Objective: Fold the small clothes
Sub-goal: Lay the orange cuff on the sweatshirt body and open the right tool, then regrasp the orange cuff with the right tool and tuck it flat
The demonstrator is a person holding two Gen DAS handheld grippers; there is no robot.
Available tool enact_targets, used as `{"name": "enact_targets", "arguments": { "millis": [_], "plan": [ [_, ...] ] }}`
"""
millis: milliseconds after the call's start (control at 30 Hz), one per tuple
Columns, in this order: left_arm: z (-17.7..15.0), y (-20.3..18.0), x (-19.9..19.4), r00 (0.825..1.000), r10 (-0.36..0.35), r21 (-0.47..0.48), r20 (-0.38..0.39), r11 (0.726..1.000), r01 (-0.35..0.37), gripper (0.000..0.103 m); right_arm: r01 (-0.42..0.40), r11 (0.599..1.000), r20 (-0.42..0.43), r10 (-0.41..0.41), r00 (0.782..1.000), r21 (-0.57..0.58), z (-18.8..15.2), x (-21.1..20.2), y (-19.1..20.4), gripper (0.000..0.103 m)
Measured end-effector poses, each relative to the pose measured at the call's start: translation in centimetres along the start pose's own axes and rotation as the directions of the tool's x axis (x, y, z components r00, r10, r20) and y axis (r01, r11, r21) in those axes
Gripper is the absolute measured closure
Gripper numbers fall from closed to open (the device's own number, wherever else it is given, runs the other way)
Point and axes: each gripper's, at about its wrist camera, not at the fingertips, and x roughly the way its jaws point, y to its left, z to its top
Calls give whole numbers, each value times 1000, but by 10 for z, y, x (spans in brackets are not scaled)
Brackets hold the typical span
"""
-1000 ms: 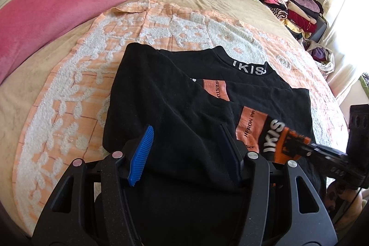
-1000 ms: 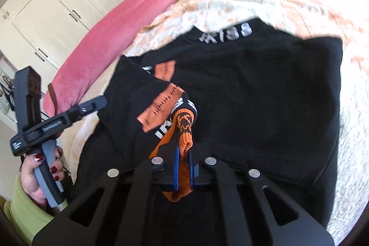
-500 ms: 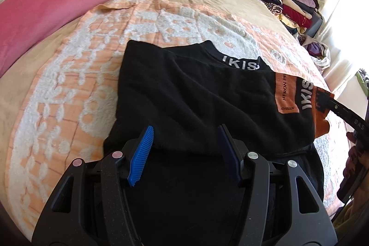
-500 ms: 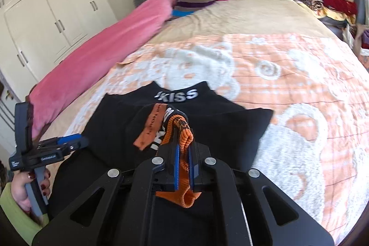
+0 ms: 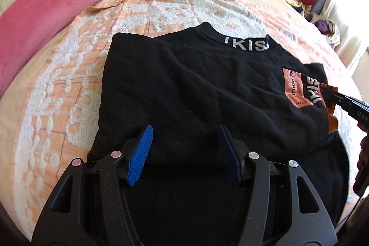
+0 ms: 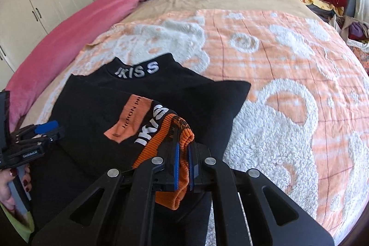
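Black sweater [image 5: 196,89] lies flat on the orange-and-white blanket [image 5: 57,89], near the blanket's front edge, collar toward the far edge. Left gripper [image 5: 184,149] hovers above the sweater's near hem, jaws about half open, blue pads clear of the cloth, nothing held. Right gripper [image 6: 183,153] pinched tight on the orange ribbed cuff [image 6: 170,144] of the sleeve, cuff bunched between the pads and hanging out behind them. Sleeve is drawn across the sweater's body toward the blanket's right side.
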Motion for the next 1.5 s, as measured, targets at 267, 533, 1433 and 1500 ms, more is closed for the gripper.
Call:
{"name": "enact_targets", "arguments": {
  "millis": [267,533,1433,1500],
  "plan": [
    [-2,1,-2,1000,-2,-3,13,1000,2,52,40,999,0,-40,999,-29,-3,-1,5,91],
    [-3,-3,-18,999,-7,9,44,1000,7,50,-53,998,11,53,999,23,3,-30,1,70],
    [-9,-10,-13,1000,-14,25,5,1000,13,47,-150,989,-45,151,988,17,-18,-29,17,97],
    [-9,-10,-14,1000,-13,25,5,1000,13,47,-137,991,-34,137,990,4,-15,-36,17,96]
  ]
}}
